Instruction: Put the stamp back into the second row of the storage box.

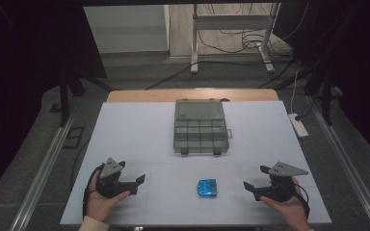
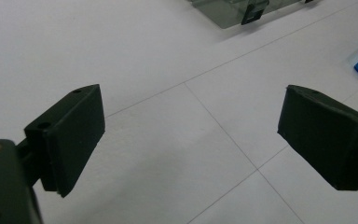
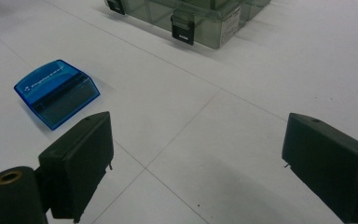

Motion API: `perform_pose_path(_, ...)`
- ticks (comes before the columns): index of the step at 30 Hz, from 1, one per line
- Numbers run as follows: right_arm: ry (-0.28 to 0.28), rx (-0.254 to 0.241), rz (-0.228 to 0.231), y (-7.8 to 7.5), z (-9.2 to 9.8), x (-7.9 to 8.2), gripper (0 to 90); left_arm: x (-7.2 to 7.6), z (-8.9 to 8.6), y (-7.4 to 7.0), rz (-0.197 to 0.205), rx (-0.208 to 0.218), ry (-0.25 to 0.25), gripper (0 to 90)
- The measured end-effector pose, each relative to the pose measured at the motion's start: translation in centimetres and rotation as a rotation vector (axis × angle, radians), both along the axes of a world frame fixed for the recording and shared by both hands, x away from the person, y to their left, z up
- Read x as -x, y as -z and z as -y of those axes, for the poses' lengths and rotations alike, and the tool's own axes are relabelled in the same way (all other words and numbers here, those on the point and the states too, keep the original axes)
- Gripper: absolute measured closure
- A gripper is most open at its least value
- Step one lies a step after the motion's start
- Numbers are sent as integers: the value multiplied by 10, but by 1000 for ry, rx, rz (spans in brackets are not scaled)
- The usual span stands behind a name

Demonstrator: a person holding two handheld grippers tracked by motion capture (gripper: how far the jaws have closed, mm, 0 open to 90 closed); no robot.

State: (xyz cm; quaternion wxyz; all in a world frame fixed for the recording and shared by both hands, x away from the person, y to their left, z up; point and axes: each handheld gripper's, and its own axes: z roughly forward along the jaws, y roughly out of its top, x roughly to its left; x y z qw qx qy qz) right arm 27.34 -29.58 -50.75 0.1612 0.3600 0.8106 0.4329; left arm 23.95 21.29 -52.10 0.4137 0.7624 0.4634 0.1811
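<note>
Over at the table's 8 o'clock corner the left gripper [image 1: 137, 184] sits cradled in the person's left hand [image 1: 101, 199], low over the white table [image 1: 125, 139], its jaws spread wide with only bare surface between them. In the left gripper view those black pads [image 2: 67, 140] frame a seam in the table, with a sliver of the blue case at 2 o'clock.

Moving to the middle: the small blue case [image 1: 207, 187] lies flat at about 6 o'clock on the table, untouched, well apart from both grippers. Beyond it, towards 12 o'clock, the clear compartment box [image 1: 200, 127] is open, its lid laid back away from the person and its two dark latches facing the near edge. Whether its compartments hold anything, I cannot tell.

On to the 4 o'clock corner: the right gripper [image 1: 247, 186] is just as wide, nothing in its jaws, pointing in towards the case. In the right gripper view the case [image 3: 56, 91] lies at 10 o'clock, ahead of the near pad, with the box [image 3: 200, 21] at 12 o'clock.

So my read is that this is the starting line: nothing gripped, nothing lifted, everything left to do. The box stands ready, and the case looks the likely thing to be picked up.
</note>
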Motion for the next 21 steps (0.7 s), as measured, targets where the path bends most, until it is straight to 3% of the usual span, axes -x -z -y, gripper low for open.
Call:
perform_pose_path(11, -21, 4, -12, 3, -4, -7, 104, 1, 0, 2, -11, -9, 3, 77)
perform_pose_path(21, -28, 19, 3, 0, -8, -2, 107, 5, 1, 4, -9, -27, 20, 72)
